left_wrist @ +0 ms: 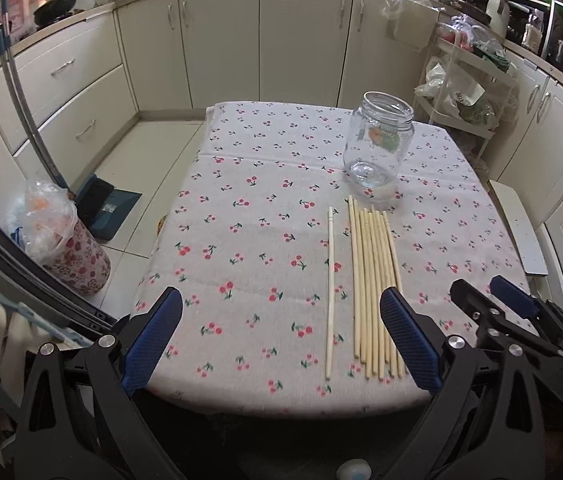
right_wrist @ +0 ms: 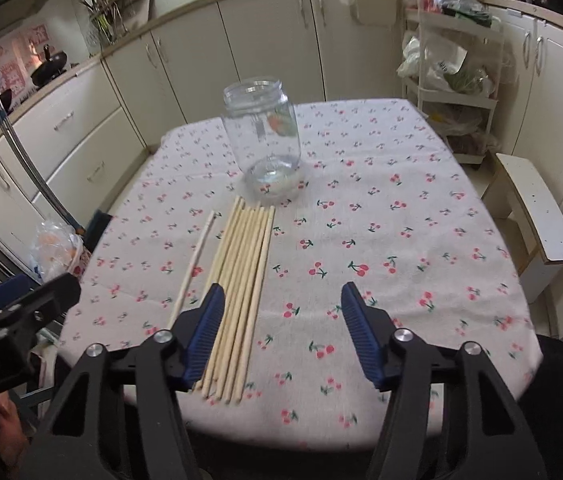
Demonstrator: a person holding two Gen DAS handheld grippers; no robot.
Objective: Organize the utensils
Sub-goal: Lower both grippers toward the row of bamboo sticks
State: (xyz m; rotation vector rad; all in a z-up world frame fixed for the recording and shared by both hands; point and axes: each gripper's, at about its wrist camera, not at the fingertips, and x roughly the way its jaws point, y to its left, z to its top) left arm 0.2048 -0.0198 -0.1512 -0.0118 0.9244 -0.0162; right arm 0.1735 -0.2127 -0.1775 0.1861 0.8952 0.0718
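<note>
Centrally, bamboo chopsticks [left_wrist: 375, 292] lie bundled on the bench [left_wrist: 241, 184], one paler chopstick [left_wrist: 330, 292] just left, clear jar [left_wrist: 378, 145] beyond them. Left hand-held gripper [left_wrist: 281, 340] and right hand-held gripper [right_wrist: 283, 332] both hover near, released, grasping nothing.

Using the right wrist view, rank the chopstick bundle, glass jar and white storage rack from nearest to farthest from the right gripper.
From the right gripper:
1. Chopstick bundle, by its left finger.
2. Glass jar, upright beyond the chopsticks' far tips.
3. White storage rack, off the table, far right.
</note>
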